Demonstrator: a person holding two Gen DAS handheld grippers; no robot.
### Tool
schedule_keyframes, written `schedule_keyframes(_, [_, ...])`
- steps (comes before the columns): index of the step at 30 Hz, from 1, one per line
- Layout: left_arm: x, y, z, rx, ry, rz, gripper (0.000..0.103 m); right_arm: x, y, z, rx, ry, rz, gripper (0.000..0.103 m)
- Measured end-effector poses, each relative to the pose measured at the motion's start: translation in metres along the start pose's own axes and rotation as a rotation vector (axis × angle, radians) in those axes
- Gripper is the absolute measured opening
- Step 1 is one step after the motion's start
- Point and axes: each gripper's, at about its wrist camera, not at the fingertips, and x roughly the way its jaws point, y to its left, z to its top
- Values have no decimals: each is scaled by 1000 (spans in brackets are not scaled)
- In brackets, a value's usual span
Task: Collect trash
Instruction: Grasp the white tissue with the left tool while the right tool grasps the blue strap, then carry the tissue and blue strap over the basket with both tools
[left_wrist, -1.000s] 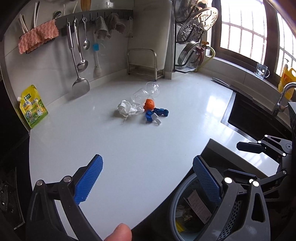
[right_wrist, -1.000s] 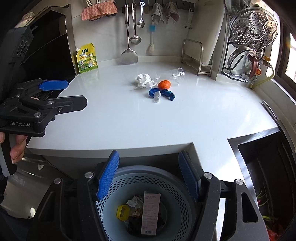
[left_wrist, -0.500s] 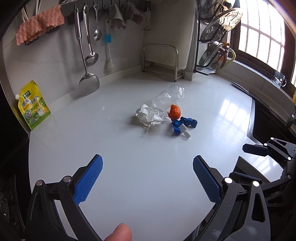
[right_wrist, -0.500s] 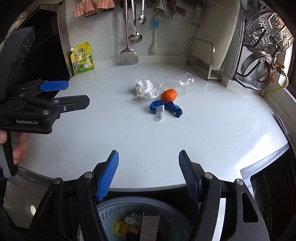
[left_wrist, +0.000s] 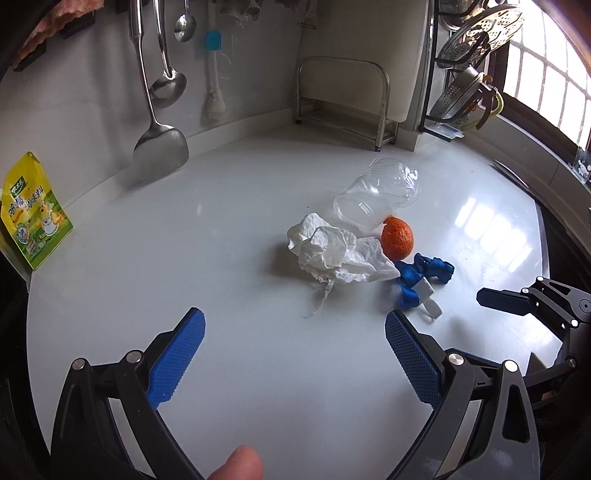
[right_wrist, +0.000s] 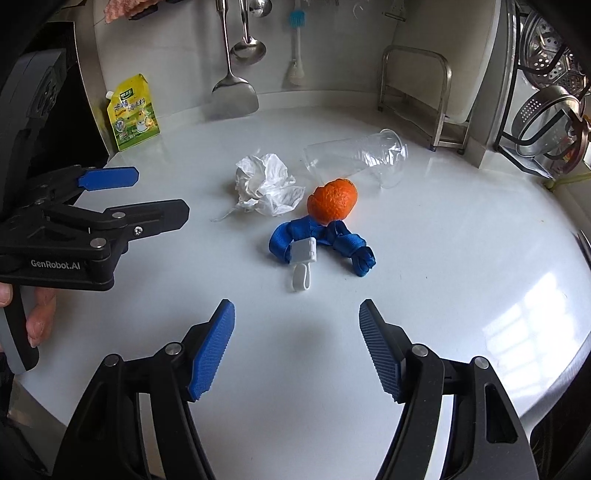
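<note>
A small heap of trash lies mid-counter: a crumpled white tissue (left_wrist: 332, 254) (right_wrist: 266, 184), an orange peel (left_wrist: 397, 236) (right_wrist: 332, 201), a clear plastic cup (left_wrist: 376, 195) (right_wrist: 354, 155) on its side, and a blue strap with a white clip (left_wrist: 424, 275) (right_wrist: 317, 240). My left gripper (left_wrist: 293, 317) is open and empty, short of the tissue. My right gripper (right_wrist: 295, 304) faces the strap's clip from just in front; its jaws are opening with nothing between them. Each gripper shows in the other's view, the right gripper (left_wrist: 517, 299) and the left gripper (right_wrist: 162, 195).
The white counter (left_wrist: 221, 258) meets a wall hung with a spatula (left_wrist: 160, 147), ladles and a brush. A yellow pouch (left_wrist: 33, 210) leans at far left. A metal rack (left_wrist: 343, 96) and strainers stand behind. A dark sink edge (left_wrist: 554, 229) lies right.
Both grippers have moved forward and lower over the counter toward the trash heap. The bin below the counter edge has dropped out of view. The right jaws stand slightly wider.
</note>
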Motion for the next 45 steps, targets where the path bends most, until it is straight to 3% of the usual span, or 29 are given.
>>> schedule_keyframes(10, [46,-11,21,29,42,-97,96,29,-21,24,31,-8,20,68])
schedule_keyframes(22, [84,-4,34,20,86,-131,95,49,-17,43,-9,13,18,71])
schedule_keyframes(23, [84,-3,35,19,82,-123,89,50,-16,43,-21,15,11,71])
schedule_keyframes(24, [84,-1,36,20,75,-110,72,51,-15,43,-31,16,6,68])
schedule_keyframes(25, [82,0,37,21,67,-105,61,51,-14,43,-38,15,4,59])
schedule_keyframes(26, [81,1,38,19,67,-114,40,49,-14,44,-34,15,12,52])
schedule_keyframes(27, [81,2,39,13,73,-132,23,48,-15,45,-26,18,23,35])
schedule_keyframes(28, [80,4,39,2,81,-149,19,47,-16,45,-18,25,34,23])
schedule_keyframes(33, [71,4,32,11,58,-129,10,43,-19,41,0,22,50,20])
schedule_keyframes(45, [38,0,27,23,15,-101,9,23,-6,33,6,-1,74,19])
